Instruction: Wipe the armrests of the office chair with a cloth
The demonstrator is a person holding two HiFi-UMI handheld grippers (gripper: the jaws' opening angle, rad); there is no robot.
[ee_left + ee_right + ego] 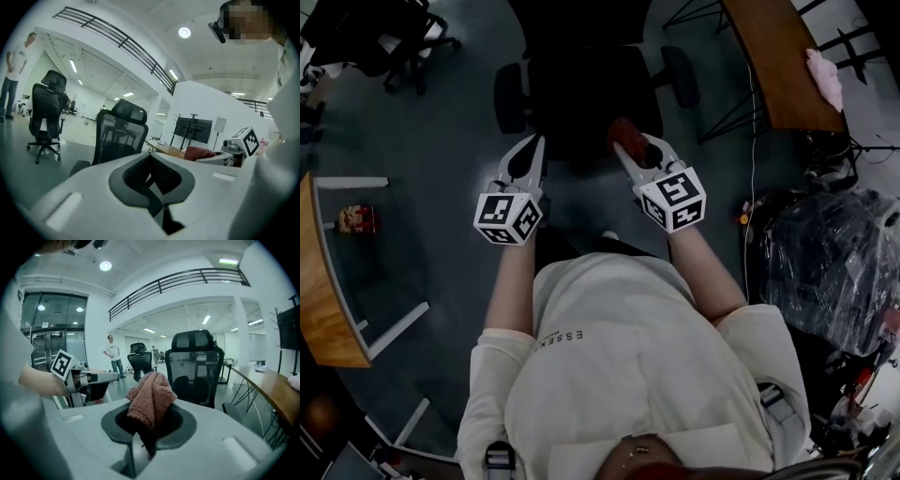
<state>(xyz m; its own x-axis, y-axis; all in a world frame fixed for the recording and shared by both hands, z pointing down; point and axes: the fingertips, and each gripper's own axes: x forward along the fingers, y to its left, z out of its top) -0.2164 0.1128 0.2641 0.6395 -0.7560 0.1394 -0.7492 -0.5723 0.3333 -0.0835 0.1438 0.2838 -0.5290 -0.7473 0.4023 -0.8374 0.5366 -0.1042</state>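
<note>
One cloth (150, 401) hangs clamped in the right gripper (628, 150), left gripper (527, 157) closed empty, one office chair (581, 94) ahead.

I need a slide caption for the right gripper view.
Right gripper clamps a reddish cloth, facing the black office chair.

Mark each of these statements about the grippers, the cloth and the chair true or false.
1. The right gripper grips a reddish-brown cloth. True.
2. The left gripper grips a second cloth. False: its jaws are together with nothing between them.
3. The cloth is pressed on an armrest of the office chair. False: it is held up in front of the chair, apart from both armrests.
4. A pink cloth lies on the wooden desk at the person's right. True.
5. A bystander stands in the background. True.
</note>
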